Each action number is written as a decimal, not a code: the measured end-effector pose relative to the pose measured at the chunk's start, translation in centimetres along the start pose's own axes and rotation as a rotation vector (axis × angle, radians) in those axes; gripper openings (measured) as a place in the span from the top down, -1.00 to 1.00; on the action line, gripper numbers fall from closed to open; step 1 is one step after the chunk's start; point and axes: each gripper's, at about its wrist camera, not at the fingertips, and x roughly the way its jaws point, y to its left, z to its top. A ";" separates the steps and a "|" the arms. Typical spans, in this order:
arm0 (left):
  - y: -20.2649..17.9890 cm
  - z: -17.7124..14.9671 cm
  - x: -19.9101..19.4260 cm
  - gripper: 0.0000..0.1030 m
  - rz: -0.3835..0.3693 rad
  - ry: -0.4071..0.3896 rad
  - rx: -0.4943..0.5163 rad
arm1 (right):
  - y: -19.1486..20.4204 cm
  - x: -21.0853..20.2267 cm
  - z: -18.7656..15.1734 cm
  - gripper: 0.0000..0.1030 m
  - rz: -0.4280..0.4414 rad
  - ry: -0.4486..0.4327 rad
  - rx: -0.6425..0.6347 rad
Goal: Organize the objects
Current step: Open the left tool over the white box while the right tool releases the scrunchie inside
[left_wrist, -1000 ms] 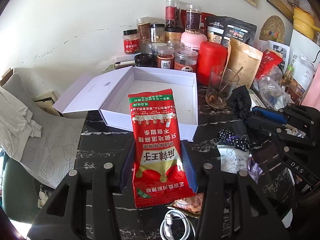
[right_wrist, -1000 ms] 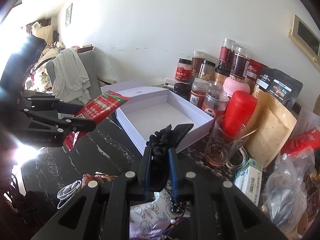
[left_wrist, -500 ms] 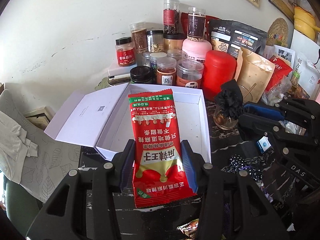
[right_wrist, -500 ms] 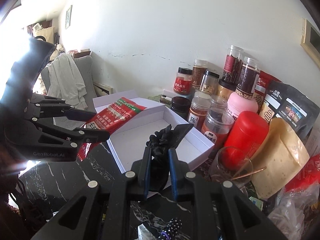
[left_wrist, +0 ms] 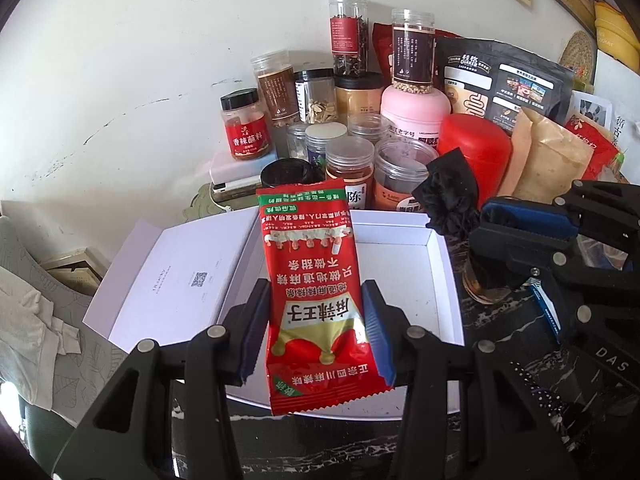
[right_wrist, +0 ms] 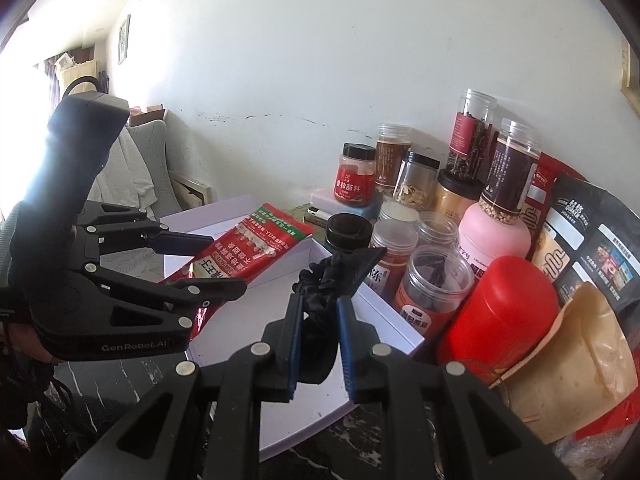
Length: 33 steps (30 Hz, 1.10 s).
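Risk-wise, left tongs (left_wrist: pixel 316 334) pinching the red snack packet (left_wrist: pixel 312 280) and right tongs (right_wrist: pixel 318 344) pinching a black scrunchie (right_wrist: pixel 326 280) both hang over the white box (left_wrist: pixel 436 248) near the worktop's back edge, so they might bump.

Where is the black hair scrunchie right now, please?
The scrunchie is pinched in the right gripper, held over the white box, just left of the jars.

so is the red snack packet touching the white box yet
Cannot tell. In the left wrist view the red snack packet, clamped in the left claw, overlaps the white box; the right wrist view suggests it is above but shows no plain gap.
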 end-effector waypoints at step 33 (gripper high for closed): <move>2.2 1.5 10.2 -0.26 0.087 0.097 0.003 | -2.1 8.7 -0.7 0.10 -0.058 0.150 0.000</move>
